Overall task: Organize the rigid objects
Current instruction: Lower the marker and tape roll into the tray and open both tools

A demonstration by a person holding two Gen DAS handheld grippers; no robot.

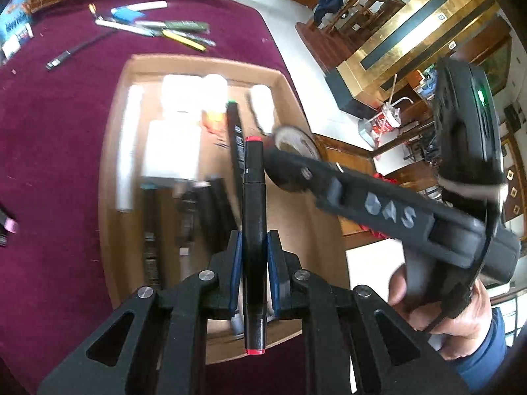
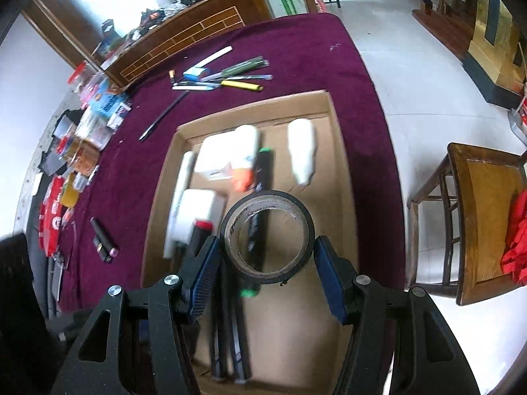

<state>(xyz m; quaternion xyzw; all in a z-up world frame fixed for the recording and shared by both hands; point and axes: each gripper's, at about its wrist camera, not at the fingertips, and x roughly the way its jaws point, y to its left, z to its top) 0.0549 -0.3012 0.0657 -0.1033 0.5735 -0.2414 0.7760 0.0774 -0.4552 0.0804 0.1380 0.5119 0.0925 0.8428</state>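
Note:
In the left wrist view my left gripper is shut on a black marker with red ends, held lengthwise above the cardboard tray. My right gripper is shut on a black tape roll, its blue pads pressing on both sides. The roll hangs above the same tray. The tape roll also shows in the left wrist view, just right of the marker's tip. White bottles and boxes, an orange item and several black markers lie in the tray, blurred.
A heap of pens lies on the maroon cloth beyond the tray. A pink-ended black marker lies left of it, with packets and clutter along the left edge. A wooden chair stands right of the table.

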